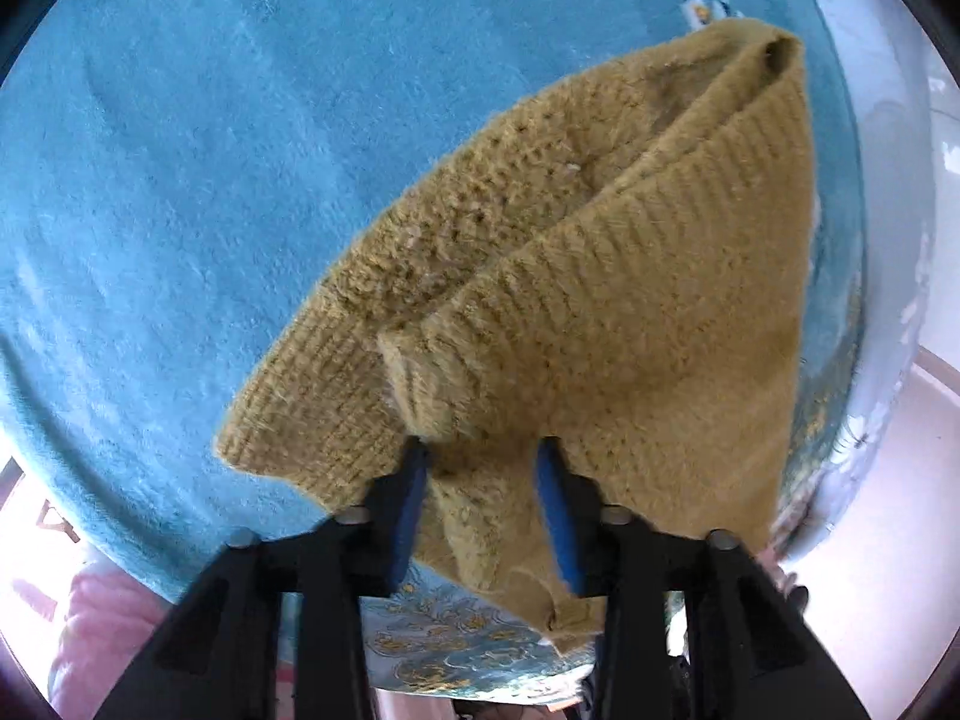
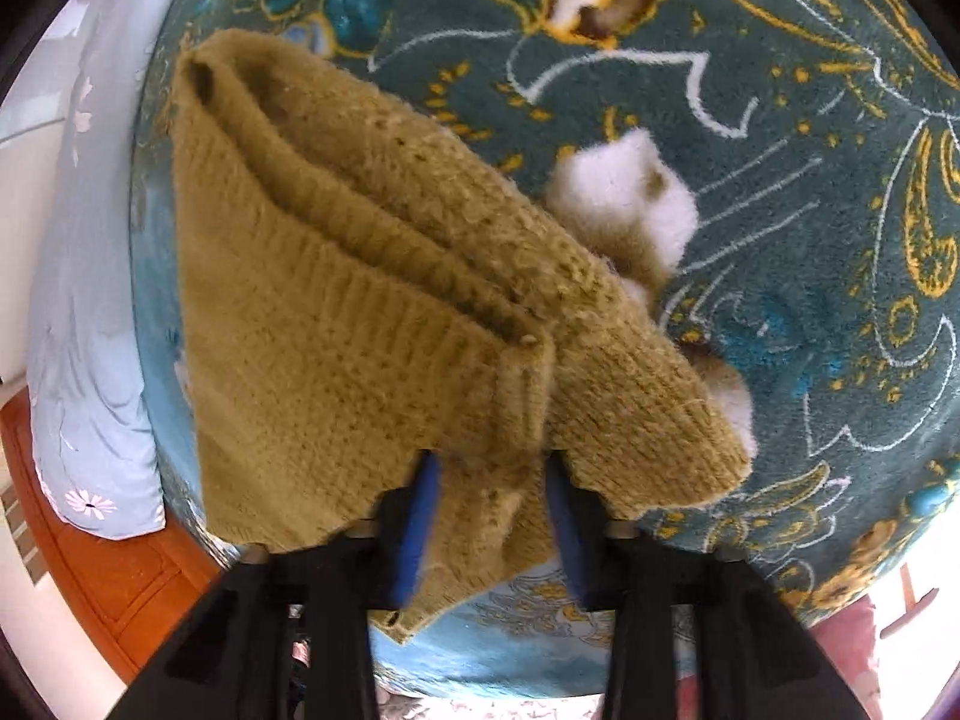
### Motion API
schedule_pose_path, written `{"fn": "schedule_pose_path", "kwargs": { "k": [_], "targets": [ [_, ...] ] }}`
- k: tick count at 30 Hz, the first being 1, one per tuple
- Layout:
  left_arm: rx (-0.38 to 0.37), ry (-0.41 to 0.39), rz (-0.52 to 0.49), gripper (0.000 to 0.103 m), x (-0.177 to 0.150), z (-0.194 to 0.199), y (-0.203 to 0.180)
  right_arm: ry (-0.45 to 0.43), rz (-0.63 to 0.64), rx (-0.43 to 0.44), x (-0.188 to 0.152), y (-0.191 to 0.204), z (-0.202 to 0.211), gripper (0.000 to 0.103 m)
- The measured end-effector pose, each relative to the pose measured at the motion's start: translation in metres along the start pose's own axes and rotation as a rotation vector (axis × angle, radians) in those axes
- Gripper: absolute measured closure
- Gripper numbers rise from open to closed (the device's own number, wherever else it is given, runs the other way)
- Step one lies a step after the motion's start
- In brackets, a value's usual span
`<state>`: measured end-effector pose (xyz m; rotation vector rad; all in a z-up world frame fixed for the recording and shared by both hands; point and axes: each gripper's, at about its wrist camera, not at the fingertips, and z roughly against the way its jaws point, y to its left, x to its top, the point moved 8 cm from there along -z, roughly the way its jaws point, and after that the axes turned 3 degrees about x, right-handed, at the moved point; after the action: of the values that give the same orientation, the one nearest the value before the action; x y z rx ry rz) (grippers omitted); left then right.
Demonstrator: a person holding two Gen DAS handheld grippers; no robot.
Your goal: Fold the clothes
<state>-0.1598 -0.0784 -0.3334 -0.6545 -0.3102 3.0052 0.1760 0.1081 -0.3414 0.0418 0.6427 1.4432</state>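
Note:
A mustard-yellow knitted sweater (image 1: pixel 606 276) hangs folded over, held up above a teal blanket (image 1: pixel 180 180). My left gripper (image 1: pixel 483 450) is shut on one bottom corner of the sweater, with knit bunched between its blue pads (image 1: pixel 414 498). My right gripper (image 2: pixel 492 462) is shut on the other corner of the same sweater (image 2: pixel 336 312), knit between its blue pads (image 2: pixel 420 516). The sweater's far fold points away from both cameras and its ribbed hem shows on the outer layer.
The teal blanket has a floral gold and white pattern (image 2: pixel 780 180) on the right side. A pale blue flowered sheet (image 2: pixel 90 300) hangs over the bed's edge. An orange wooden bed frame (image 2: pixel 120 570) and pale floor (image 1: pixel 888 570) lie beyond.

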Motion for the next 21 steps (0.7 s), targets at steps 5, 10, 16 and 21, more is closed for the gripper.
{"fn": "schedule_pose_path", "kwargs": {
  "k": [5,10,16,21],
  "targets": [
    [-0.019,-0.09,-0.064,0.091,-0.006,0.021,-0.012,-0.049,0.093,0.016,0.0,0.016,0.024,0.092],
    [0.043,-0.086,-0.183,0.09,-0.027,0.017,-0.004,-0.062,0.178,-0.026,-0.009,0.014,0.039,0.092],
    [0.116,-0.034,-0.137,0.089,-0.036,-0.009,0.027,-0.021,0.138,-0.094,-0.006,-0.021,0.024,0.092],
    [0.153,-0.037,-0.158,0.084,-0.036,-0.008,0.022,-0.031,0.166,-0.129,0.007,-0.021,0.032,0.089]
  ]
}}
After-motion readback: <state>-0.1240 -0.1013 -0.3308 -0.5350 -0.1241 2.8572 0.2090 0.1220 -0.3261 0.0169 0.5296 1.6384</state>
